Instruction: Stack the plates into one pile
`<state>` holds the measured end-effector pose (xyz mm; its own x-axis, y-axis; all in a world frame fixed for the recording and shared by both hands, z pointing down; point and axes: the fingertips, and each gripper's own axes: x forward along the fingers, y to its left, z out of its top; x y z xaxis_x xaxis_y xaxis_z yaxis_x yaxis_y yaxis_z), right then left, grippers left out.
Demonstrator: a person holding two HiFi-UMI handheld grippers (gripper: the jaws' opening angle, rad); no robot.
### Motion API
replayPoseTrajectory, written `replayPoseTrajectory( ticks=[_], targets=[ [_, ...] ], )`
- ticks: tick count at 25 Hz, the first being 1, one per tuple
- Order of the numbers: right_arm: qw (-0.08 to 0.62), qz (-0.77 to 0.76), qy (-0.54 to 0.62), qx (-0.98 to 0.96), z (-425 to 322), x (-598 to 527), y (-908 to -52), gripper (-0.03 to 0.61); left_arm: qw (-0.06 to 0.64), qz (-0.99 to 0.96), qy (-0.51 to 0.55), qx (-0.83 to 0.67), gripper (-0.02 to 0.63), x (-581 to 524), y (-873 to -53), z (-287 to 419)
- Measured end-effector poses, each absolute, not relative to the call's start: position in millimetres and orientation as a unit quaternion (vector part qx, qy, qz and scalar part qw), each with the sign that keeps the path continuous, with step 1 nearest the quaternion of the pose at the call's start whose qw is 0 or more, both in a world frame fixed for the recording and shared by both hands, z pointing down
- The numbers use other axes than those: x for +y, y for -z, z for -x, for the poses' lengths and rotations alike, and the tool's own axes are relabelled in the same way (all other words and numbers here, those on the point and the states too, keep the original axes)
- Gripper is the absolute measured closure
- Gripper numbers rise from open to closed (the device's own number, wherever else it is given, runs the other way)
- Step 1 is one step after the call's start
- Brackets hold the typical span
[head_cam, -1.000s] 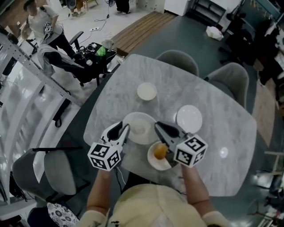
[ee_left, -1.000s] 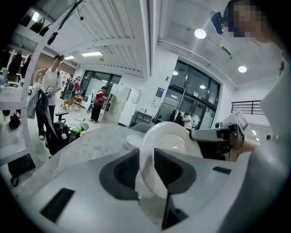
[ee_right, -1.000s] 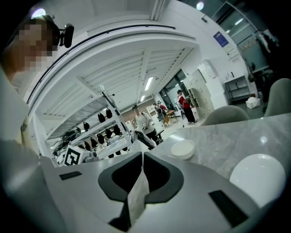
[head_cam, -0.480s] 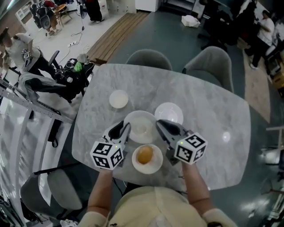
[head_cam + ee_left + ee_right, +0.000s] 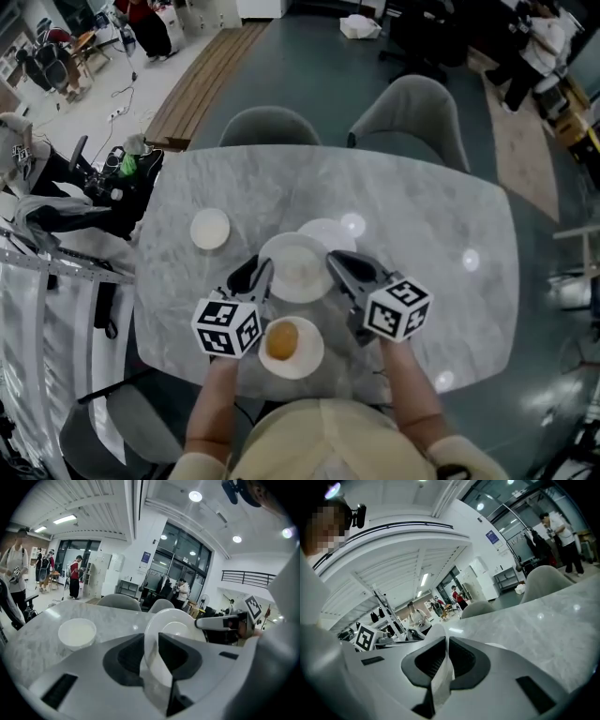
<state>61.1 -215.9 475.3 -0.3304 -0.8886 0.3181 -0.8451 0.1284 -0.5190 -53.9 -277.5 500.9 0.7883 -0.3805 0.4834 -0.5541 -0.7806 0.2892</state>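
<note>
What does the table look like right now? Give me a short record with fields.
large plate: held by its rim on both sides, overlapping the smaller plate beyond it
left gripper: shut on the large plate's left rim
right gripper: shut on its right rim
small dish: alone at the table's left, apart from the rest
near plate: at the near edge, carries an orange round item
pile: not yet formed

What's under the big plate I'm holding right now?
A smaller white plate shows past the big plate's far rim; its near part is covered. Contact between them cannot be told.
</note>
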Motion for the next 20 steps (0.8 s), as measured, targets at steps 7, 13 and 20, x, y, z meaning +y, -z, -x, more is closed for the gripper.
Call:
replayPoseTrajectory(
  ticks=[7,13,20],
  targets=[
    [0.035,0.604,0.34,0.72,-83.8,-217.2,-508.2,0.564,0.212,-0.914,-0.245,-0.244,0.518,-282.6,-527.6,31.4],
    [0.031,0.619,0.363,0.696,-105.4,-214.1,-526.9,0.564,0.21,-0.906,-0.282,-0.235,0.519,-282.2,-545.1,7.5],
    [0.028,0.635,0.398,0.661,-119.5,-210.8,-551.4,0.563,0.194,-0.894,-0.333,-0.228,0.518,-284.3,-567.6,-10.9]
  ],
)
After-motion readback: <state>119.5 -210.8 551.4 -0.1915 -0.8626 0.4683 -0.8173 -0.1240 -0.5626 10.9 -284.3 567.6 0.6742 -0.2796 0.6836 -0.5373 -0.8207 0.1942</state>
